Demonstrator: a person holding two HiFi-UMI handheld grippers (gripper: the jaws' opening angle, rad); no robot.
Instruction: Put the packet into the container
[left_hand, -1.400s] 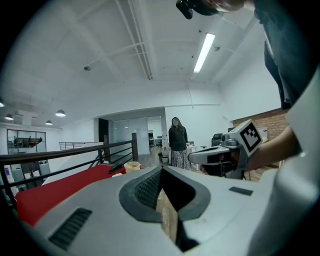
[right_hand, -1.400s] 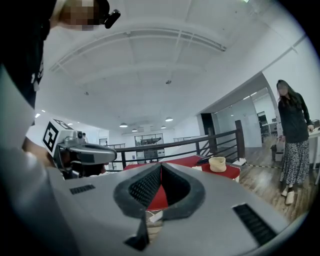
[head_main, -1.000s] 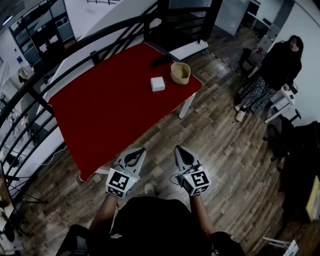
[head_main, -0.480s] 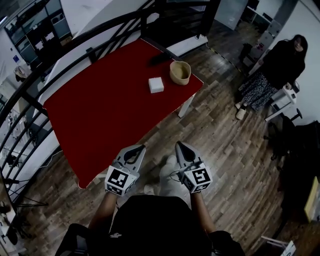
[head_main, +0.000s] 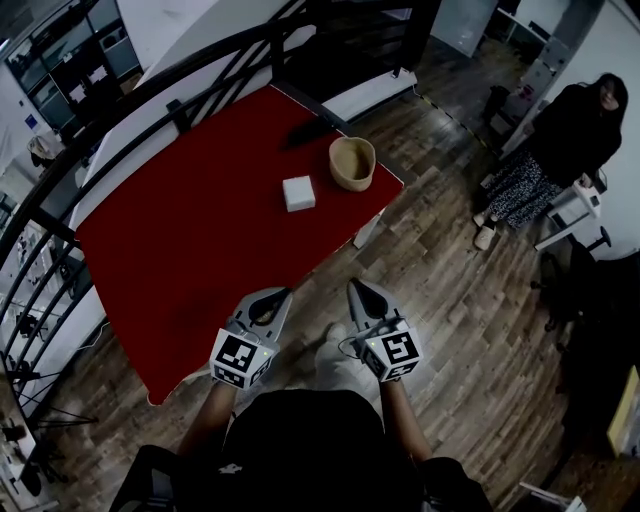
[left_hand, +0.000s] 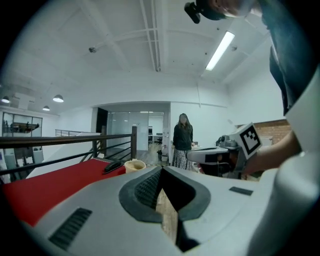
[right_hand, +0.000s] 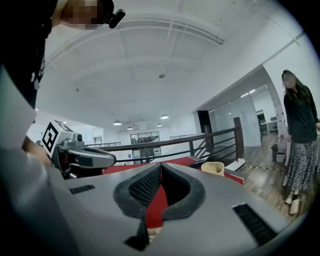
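A white packet (head_main: 298, 192) lies on the red table (head_main: 180, 250) near its far right corner. Just right of it stands the tan round container (head_main: 352, 162), seen too in the left gripper view (left_hand: 134, 165) and the right gripper view (right_hand: 213, 168). My left gripper (head_main: 275, 297) is shut and holds nothing, over the table's near edge. The right gripper (head_main: 357, 289) is shut and bare as well, over the wooden floor beside the table. Both are well short of the packet. In their own views the left gripper (left_hand: 161, 170) and the right gripper (right_hand: 161, 166) show their jaws meeting.
A dark flat object (head_main: 305, 130) lies behind the packet at the table's far edge. A black railing (head_main: 150, 90) runs along the table's far side. A person (head_main: 565, 150) stands on the wooden floor to the right, with chairs and desks (head_main: 575, 215) nearby.
The table, packet and container have shifted left and lower in the head view as I step nearer. Both grippers stay shut in the same place before me.
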